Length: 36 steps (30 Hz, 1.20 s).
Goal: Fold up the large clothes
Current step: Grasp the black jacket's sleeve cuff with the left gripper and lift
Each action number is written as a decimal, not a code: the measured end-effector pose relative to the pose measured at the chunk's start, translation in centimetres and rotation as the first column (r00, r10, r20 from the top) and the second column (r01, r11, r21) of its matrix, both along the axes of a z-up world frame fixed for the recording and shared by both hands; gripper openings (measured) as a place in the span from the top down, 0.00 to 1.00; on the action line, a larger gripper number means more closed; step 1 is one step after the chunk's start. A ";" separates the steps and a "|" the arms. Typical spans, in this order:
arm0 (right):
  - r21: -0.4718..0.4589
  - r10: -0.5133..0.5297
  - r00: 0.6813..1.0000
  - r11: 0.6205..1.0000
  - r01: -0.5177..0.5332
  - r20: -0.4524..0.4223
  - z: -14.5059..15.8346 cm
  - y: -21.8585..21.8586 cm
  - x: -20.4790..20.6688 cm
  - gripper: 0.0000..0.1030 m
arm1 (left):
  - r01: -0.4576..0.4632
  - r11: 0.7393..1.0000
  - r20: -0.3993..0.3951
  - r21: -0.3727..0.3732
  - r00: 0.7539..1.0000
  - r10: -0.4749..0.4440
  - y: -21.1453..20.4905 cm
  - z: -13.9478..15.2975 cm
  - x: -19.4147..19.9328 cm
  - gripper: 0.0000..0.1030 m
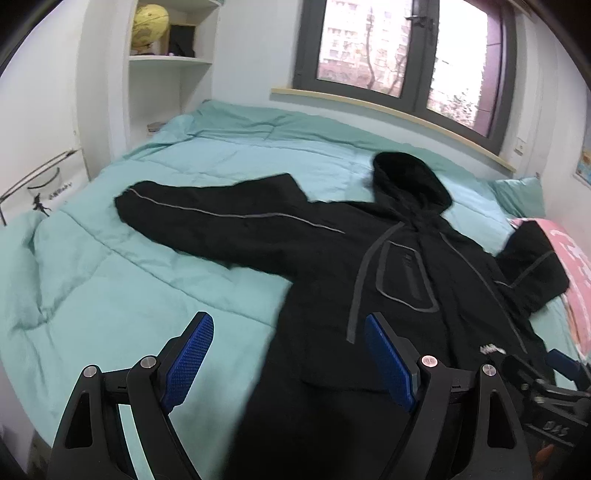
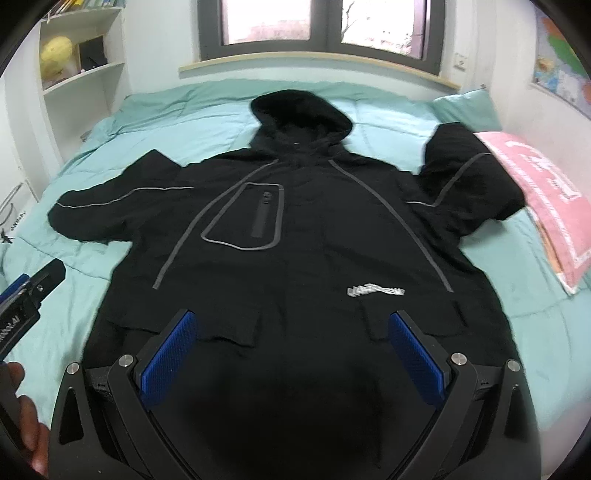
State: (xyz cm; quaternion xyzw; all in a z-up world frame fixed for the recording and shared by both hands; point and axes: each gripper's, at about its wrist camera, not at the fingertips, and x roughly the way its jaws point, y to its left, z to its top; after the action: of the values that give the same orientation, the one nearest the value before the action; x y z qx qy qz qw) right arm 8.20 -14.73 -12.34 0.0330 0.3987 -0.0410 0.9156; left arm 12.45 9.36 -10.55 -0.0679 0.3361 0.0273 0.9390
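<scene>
Left tool (image 1: 288, 354) is spread wide, blue pads (image 1: 188, 360) well apart, nothing between them; it hangs over the near left edge of the black jacket (image 1: 388, 295), one finger over the teal quilt (image 1: 129, 295), the other over the cloth. Right tool (image 2: 291, 354) is just as wide and empty, poised above the jacket's near hem (whether it touches the fabric, I cannot tell).

The jacket lies front up, spread flat across the bed, hood (image 2: 301, 110) toward the far window (image 2: 321, 22). Its left sleeve (image 2: 110, 206) stretches straight out over the quilt; the right sleeve (image 2: 469, 184) is bent, its cuff resting against a pink pillow (image 2: 546, 206) at the right edge. A teal pillow (image 2: 465, 107) sits far right, a shelf (image 2: 81, 70) with a yellow globe (image 1: 149, 26) stands far left.
</scene>
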 end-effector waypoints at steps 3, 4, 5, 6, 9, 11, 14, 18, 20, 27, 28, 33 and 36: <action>0.066 0.079 0.997 0.995 -0.080 0.007 0.5 1.4 2.1 0.00 | -0.065 0.997 -0.012 0.032 0.998 0.065 3.1 -0.2 2.0 0.17; 0.075 0.095 0.995 0.993 -0.096 0.019 0.6 1.8 2.7 0.00 | -0.088 0.995 -0.016 0.039 0.996 0.089 4.3 -0.3 2.8 0.17; 0.074 0.111 0.993 0.991 -0.114 0.040 0.6 2.4 3.5 0.00 | -0.113 0.993 -0.017 0.041 0.993 0.114 5.9 -0.3 3.7 0.17; 0.064 0.125 0.990 0.990 -0.129 0.060 0.6 3.0 4.2 0.00 | -0.139 0.990 -0.013 0.037 0.990 0.140 7.6 -0.3 4.7 0.17; -0.022 0.149 0.979 0.989 -0.147 0.142 -0.1 3.8 7.0 0.00 | -0.215 0.976 -0.006 0.026 0.977 0.215 12.8 -0.5 7.7 0.17; -0.067 0.167 0.968 0.985 -0.157 0.190 -1.0 4.0 8.5 0.00 | -0.224 0.974 -0.001 -0.019 0.975 0.224 16.5 -0.6 10.3 0.17; -0.109 0.175 0.967 0.982 -0.157 0.183 -4.4 3.9 11.4 0.00 | -0.223 0.960 -0.023 -0.169 0.975 0.223 21.3 -1.6 13.9 0.17; -0.080 0.129 0.985 0.989 -0.121 0.116 -8.7 3.3 13.2 0.00 | -0.296 0.900 -0.046 -0.320 0.954 0.298 27.5 -4.1 18.5 0.18; -0.071 0.119 0.989 0.991 -0.113 0.087 -10.3 3.0 13.5 0.00 | -0.316 0.894 -0.057 -0.319 0.948 0.314 28.8 -5.2 20.3 0.18; -0.008 0.122 0.991 0.993 -0.121 0.060 -12.0 2.1 14.2 0.00 | -0.414 0.863 -0.157 -0.289 0.910 0.384 31.6 -10.9 25.5 0.22; -0.011 0.123 0.991 0.992 -0.122 0.055 -12.1 2.2 14.3 0.00 | -0.413 0.862 -0.153 -0.292 0.910 0.384 31.8 -11.3 25.8 0.29; -0.048 0.127 0.991 0.991 -0.125 0.037 -12.4 2.8 14.7 0.00 | -0.359 0.902 -0.046 -0.241 0.932 0.359 30.5 -9.5 25.2 0.84; -0.064 0.128 0.991 0.990 -0.126 0.029 -12.5 3.1 14.7 0.00 | -0.372 0.902 0.092 -0.219 0.912 0.399 29.6 -6.0 22.2 0.85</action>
State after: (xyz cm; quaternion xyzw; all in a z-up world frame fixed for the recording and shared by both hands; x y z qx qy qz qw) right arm 22.94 -11.68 -24.79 -0.0203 0.3835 0.0057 0.9233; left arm 34.69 38.98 -16.59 -0.2274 0.2529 0.1749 0.9240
